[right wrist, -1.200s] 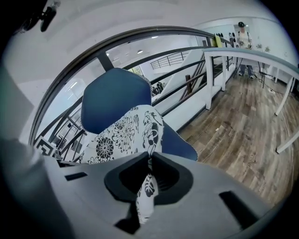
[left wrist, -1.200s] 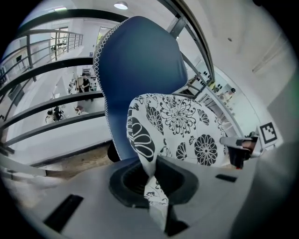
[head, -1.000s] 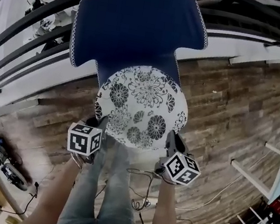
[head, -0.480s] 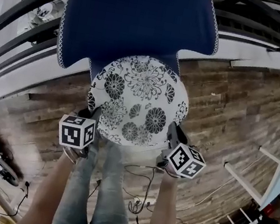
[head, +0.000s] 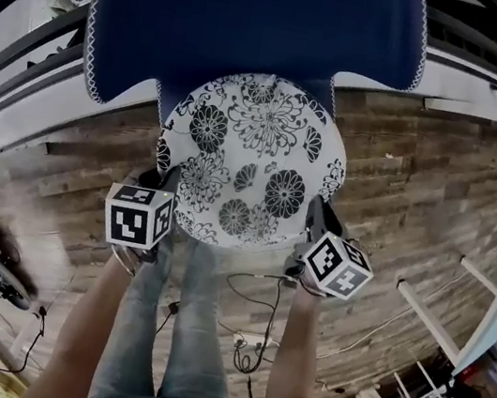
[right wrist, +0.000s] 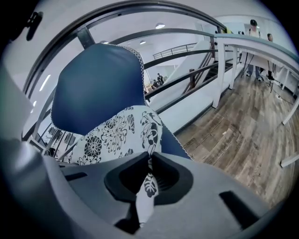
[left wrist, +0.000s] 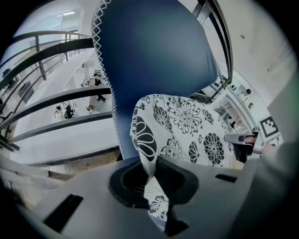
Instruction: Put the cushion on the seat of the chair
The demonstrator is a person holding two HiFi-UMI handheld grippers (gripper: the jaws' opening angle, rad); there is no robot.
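Two grippers, both clamped on the same round cushion point(head: 250, 160), white with black flower print. We saw the left gripper point(head: 163, 184) on the cushion's near-left edge and the right gripper point(head: 312, 218) on its near-right edge, each with its marker cube toward the person: left cube point(head: 138, 217), right cube point(head: 339, 266). In the left gripper view the left gripper point(left wrist: 152, 175) had its jaws pressed nearly together with a fold of the cushion point(left wrist: 187, 135) pinched between them, and loose fabric hung down past the jaws. We noted the same in the right gripper view: the right gripper point(right wrist: 148, 170) was closed tight on a thin fold of the cushion point(right wrist: 117, 135). The cushion was held flat between the two grippers, right in front of the blue backrest point(head: 251, 22) of the chair. From the head view it covered the seat, so we could not tell whether it touched the seat. In the right gripper view a strip of blue seat edge point(right wrist: 174, 139) with white stitching showed just right of the cushion and lower. The backrest point(left wrist: 154, 56) filled the top of the left gripper view, with dark railings point(left wrist: 46, 100) to its left. We also logged a wood plank floor point(head: 420, 195), the person's jeans point(head: 176, 342) below the cushion, and cables point(head: 248, 336) on the floor.
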